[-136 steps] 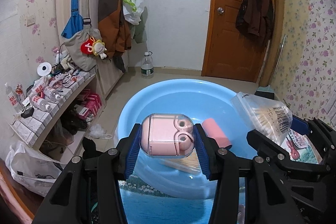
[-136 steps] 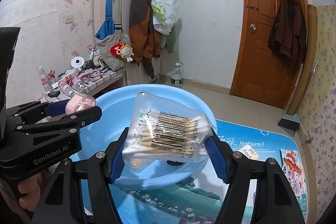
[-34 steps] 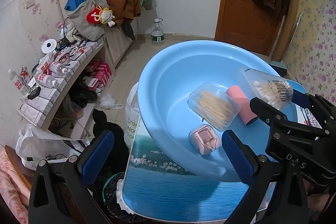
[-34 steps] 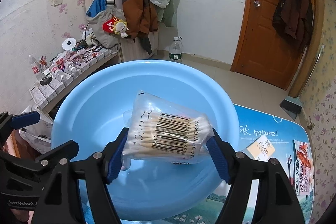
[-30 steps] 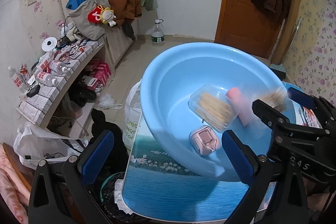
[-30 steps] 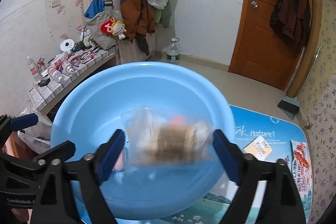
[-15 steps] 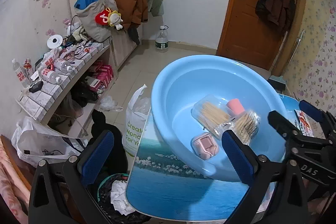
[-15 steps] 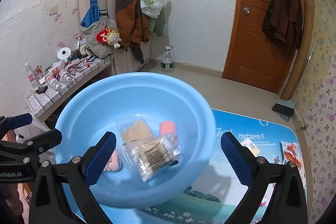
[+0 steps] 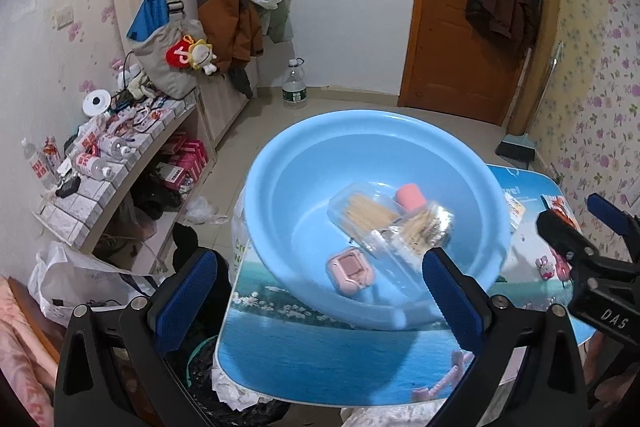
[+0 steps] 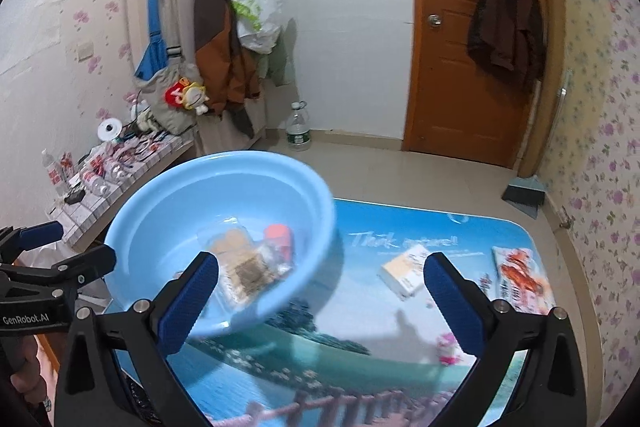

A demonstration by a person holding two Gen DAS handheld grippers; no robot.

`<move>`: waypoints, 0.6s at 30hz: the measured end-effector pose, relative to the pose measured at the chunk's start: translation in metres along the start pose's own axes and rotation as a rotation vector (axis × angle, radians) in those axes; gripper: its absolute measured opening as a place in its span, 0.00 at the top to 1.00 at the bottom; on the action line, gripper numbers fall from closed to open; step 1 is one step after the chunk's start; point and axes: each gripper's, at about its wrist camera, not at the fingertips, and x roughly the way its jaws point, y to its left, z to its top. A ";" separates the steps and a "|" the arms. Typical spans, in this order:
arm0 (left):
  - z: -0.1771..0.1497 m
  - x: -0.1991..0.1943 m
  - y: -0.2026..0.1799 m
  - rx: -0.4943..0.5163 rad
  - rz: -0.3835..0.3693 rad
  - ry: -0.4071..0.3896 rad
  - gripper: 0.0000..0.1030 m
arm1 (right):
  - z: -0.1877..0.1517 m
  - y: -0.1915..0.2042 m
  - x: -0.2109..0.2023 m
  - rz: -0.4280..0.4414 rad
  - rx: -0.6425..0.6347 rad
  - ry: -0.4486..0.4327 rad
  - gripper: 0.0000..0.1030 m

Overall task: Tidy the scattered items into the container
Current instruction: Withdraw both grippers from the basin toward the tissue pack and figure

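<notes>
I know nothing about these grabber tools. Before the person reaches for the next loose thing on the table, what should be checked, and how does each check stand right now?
1. Left gripper empty, jaws wide: ok.
2. Right gripper empty, jaws wide: ok.
3. Clear bag of cotton swabs lying inside the round light-blue plastic basin: ok.
4. Small pink case inside the basin: ok.
5. Table tidied: not ok; a small cream-and-orange box and a flat red-printed packet lie on the blue scenic table mat.
6. Basin fully on the table: cannot tell.
</notes>
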 end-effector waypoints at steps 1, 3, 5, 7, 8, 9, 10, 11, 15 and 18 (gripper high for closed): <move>-0.001 -0.001 -0.004 0.008 -0.002 -0.001 0.00 | -0.002 -0.006 -0.003 -0.008 0.009 -0.004 0.00; -0.001 -0.004 -0.013 0.025 -0.006 0.000 0.00 | -0.009 -0.022 -0.011 -0.033 0.024 -0.012 0.00; -0.002 -0.007 -0.023 0.039 -0.013 -0.003 0.00 | -0.015 -0.034 -0.014 -0.058 0.025 -0.010 0.00; -0.002 -0.011 -0.032 0.052 -0.022 -0.009 0.00 | -0.025 -0.051 -0.020 -0.082 0.041 -0.002 0.00; -0.002 -0.013 -0.039 0.062 -0.027 -0.012 0.00 | -0.028 -0.058 -0.022 -0.087 0.052 -0.001 0.00; -0.003 -0.015 -0.043 0.070 -0.032 -0.014 0.00 | -0.032 -0.067 -0.026 -0.095 0.070 0.000 0.00; -0.003 -0.016 -0.048 0.077 -0.038 -0.015 0.00 | -0.036 -0.075 -0.029 -0.103 0.082 0.001 0.00; -0.003 -0.018 -0.055 0.086 -0.045 -0.016 0.00 | -0.039 -0.082 -0.033 -0.111 0.092 0.001 0.00; -0.006 -0.024 -0.078 0.113 -0.068 -0.021 0.00 | -0.053 -0.108 -0.047 -0.134 0.134 0.002 0.00; -0.008 -0.027 -0.099 0.146 -0.089 -0.023 0.00 | -0.058 -0.128 -0.058 -0.158 0.158 -0.009 0.00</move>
